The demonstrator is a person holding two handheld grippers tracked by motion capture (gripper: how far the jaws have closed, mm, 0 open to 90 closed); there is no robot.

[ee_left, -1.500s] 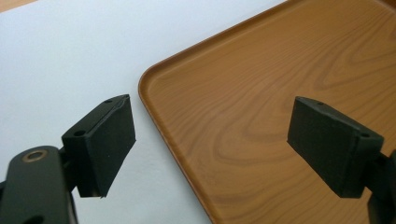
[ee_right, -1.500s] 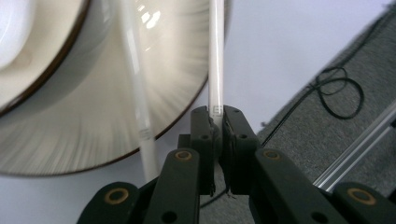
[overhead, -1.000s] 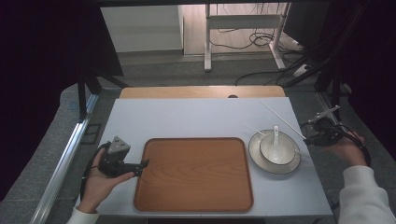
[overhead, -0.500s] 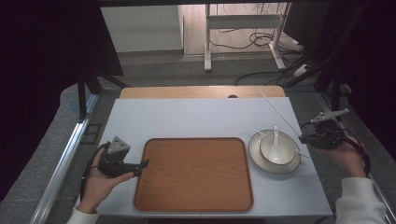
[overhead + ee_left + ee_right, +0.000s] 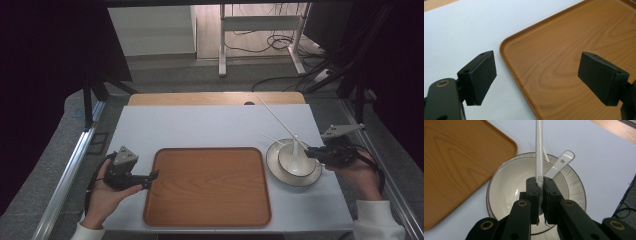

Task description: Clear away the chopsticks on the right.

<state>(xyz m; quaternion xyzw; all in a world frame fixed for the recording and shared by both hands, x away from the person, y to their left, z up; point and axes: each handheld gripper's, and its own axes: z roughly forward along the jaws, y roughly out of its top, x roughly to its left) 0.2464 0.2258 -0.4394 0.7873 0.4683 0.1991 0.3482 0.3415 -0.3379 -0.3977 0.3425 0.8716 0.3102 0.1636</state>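
Gripping spoon [image 5: 539,157] handle, right gripper [image 5: 539,195]; handle points away. Left gripper [image 5: 536,77] fingers wide.

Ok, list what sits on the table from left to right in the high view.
left gripper → wooden tray → plate with the bowl on it → right gripper, shut on a long white stick over the bowl.

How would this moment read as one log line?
left gripper: open, beside tray | right gripper: shut on chopstick over bowl | spoon in bowl
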